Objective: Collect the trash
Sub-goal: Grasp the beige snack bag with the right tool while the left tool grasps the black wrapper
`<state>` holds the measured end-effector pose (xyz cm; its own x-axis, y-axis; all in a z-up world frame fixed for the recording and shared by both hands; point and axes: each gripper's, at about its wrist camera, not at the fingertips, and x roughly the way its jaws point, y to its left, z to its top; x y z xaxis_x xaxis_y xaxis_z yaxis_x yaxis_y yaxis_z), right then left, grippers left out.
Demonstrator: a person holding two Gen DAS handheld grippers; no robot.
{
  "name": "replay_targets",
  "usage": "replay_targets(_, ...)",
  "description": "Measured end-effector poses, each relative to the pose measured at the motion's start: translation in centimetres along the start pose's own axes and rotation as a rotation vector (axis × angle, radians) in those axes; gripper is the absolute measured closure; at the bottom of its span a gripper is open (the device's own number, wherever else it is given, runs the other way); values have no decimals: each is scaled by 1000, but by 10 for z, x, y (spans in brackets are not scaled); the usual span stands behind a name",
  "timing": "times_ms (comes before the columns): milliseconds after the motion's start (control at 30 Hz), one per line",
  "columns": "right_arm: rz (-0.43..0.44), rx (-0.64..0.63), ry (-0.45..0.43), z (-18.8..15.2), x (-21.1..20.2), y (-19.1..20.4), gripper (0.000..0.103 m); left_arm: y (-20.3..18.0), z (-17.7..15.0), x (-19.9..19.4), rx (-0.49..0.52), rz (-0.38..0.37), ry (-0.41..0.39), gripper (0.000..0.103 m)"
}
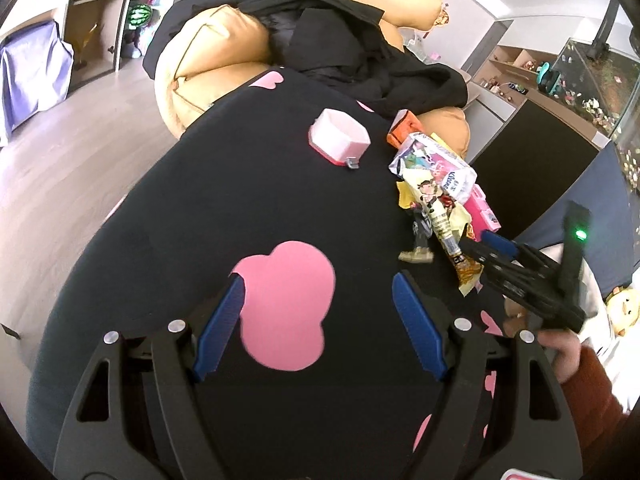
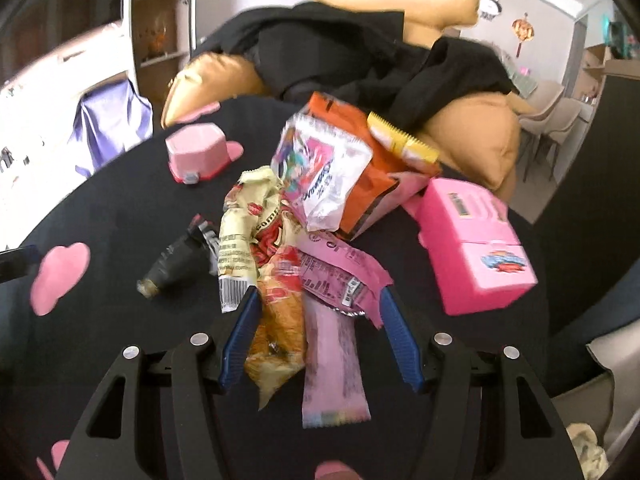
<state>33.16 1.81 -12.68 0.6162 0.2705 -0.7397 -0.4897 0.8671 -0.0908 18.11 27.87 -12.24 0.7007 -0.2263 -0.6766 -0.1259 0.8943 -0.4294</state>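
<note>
A pile of snack wrappers (image 2: 304,208) lies on a black cloth with pink cloud shapes (image 2: 120,208). It holds a cream wrapper (image 2: 244,232), a white printed bag (image 2: 320,176), an orange bag (image 2: 360,140), a pink wrapper (image 2: 336,340) and a bread-print wrapper (image 2: 280,320). My right gripper (image 2: 316,300) is open, with the bread-print and pink wrappers between its fingers. My left gripper (image 1: 320,284) is open and empty over a pink cloud (image 1: 284,304). The pile (image 1: 436,192) and the right gripper (image 1: 504,256) show at the right of the left wrist view.
A pink box (image 2: 472,244) sits right of the pile. A small pink tub (image 2: 196,156) stands at the back left, also in the left wrist view (image 1: 340,140). A dark crumpled wrapper (image 2: 176,264) lies left of the pile. Black clothes (image 1: 340,40) lie over tan cushions (image 1: 208,56) behind.
</note>
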Motion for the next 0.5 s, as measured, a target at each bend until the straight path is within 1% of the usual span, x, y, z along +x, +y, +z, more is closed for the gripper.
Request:
replay_targets(133, 24, 40, 15, 0, 6, -5, 45, 8, 2, -7, 4, -1, -18, 31)
replay_targets(167, 41, 53, 17, -1, 4, -5, 47, 8, 3, -8, 4, 1, -22, 31)
replay_targets(200, 59, 57, 21, -2, 3, -5, 55, 10, 4, -8, 2, 2, -26, 31)
replay_targets(233, 78, 57, 32, -3, 2, -4, 60, 10, 5, -7, -2, 1, -26, 31)
replay_targets(267, 102, 54, 45, -4, 0, -3, 69, 10, 6, -6, -6, -1, -24, 31)
replay_targets(300, 113, 49, 48, -6, -3, -2, 75, 10, 6, -4, -8, -2, -22, 31)
replay_targets(367, 118, 40, 52, -8, -10, -1, 84, 7, 5, 0, -7, -5, -9, 31)
replay_targets(500, 145, 61, 12, -14, -36, -6, 85, -6, 1, 8, 28, -16, 20, 31)
